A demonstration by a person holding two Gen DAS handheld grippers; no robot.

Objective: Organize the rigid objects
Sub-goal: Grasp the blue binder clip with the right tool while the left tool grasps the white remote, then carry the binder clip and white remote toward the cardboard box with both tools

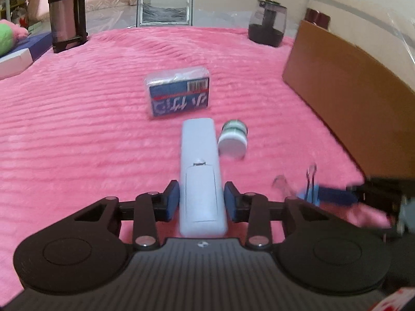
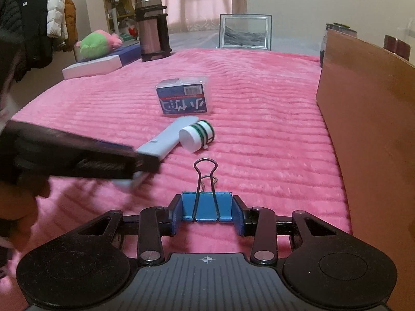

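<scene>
The left tool [image 1: 201, 199] has its blue-padded fingers pressed against the two long sides of a pale grey, flat, rectangular plastic remote control [image 1: 201, 178], which lies back side up and points away along the ribbed pink plush cover [image 1: 77, 119] spread over the desk. Just right of the remote's far end, a small white cylindrical jar with green bands [image 1: 232, 140] lies on its side, nearly touching it. Beyond both, a clear plastic box with a blue printed label and barcode [image 1: 179, 93] rests on the pink cover. The right tool [image 2: 207, 213] pinches a blue metal binder clip with black wire handles [image 2: 206, 206] between its blue pads; one wire handle stands up, the other lies back toward the cover. From the left wrist view this clip and the right tool appear blurred at the lower right. A tall brown cardboard box wall [image 2: 363, 119] stands along the right edge of the cover. At the far edge stand a steel thermos with black handle [image 2: 151, 26], a silver picture frame [image 2: 245, 31] and a dark glass jar [image 1: 268, 23].
</scene>
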